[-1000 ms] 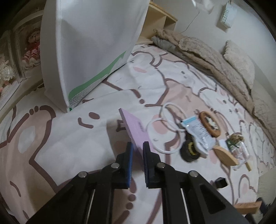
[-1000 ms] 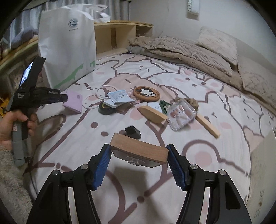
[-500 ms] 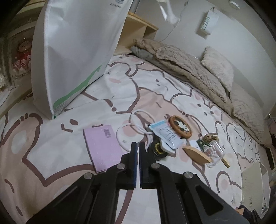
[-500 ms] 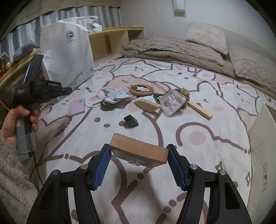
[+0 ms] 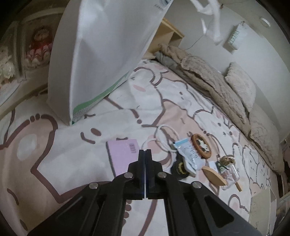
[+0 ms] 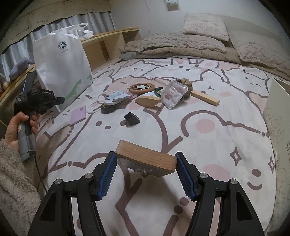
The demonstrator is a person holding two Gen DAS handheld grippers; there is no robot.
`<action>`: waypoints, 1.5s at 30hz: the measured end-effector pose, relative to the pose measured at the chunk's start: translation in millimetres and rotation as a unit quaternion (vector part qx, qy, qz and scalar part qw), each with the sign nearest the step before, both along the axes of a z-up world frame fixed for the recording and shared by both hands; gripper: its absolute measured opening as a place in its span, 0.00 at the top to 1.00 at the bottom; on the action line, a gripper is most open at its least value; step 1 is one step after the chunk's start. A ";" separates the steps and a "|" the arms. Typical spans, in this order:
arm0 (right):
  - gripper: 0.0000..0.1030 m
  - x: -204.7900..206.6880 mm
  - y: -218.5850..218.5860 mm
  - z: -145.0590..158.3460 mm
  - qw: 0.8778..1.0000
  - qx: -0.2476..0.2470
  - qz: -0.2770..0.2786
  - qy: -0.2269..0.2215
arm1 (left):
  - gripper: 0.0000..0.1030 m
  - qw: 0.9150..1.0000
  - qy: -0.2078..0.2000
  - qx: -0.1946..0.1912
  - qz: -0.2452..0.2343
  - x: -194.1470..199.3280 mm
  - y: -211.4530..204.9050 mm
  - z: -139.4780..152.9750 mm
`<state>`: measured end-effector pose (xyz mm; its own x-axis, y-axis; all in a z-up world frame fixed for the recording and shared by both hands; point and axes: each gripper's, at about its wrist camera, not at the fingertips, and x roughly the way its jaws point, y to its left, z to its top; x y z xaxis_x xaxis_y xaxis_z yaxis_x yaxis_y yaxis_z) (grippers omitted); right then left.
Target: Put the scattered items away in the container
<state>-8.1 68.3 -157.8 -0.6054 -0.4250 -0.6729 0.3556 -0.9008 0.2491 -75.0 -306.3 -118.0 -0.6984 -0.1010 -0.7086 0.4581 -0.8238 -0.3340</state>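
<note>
Ahead of me a bed [image 6: 208, 127] under a pink cartoon-print sheet, beige blanket [image 6: 174, 43] and pillows [image 6: 204, 27] at the white wall [image 6: 155, 16] (dim light), wooden shelf [image 6: 108, 41], grey curtains [image 6: 59, 23] left.

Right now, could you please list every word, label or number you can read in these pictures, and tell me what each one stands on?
"SH": the start of a word on the pale box at the right edge; the rest is cut off.
White bag: round logo with small print below, too small to read.
Pink booklet: barcode, digits blurred.
Blue-and-white packet: print too small.
Left hand-held gripper: white label, blurred.
Brown paper above the curtain: faint handwriting, unreadable.
</note>
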 end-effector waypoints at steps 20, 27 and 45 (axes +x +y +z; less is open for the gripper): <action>0.36 0.5 4.0 -11.5 1.000 -0.020 0.007 -0.014 | 0.11 0.967 -0.182 -0.175 0.013 -61.1 37.7 -77.9; 0.36 0.4 4.3 -11.5 1.000 -0.020 0.007 -0.014 | 0.28 0.970 -0.166 -0.174 0.009 -58.7 42.1 -76.6; 0.36 7.4 18.0 4.3 1.000 -0.023 -0.018 0.007 | 0.83 0.984 -0.112 -0.137 -0.009 -28.2 77.3 -44.2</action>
<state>-0.7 86.3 -153.4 -0.6301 -0.4333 -0.6444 0.3271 -0.9007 0.2859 -103.1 -229.0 -162.3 -0.5322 -0.2979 -0.7925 0.4785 -0.8780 0.0088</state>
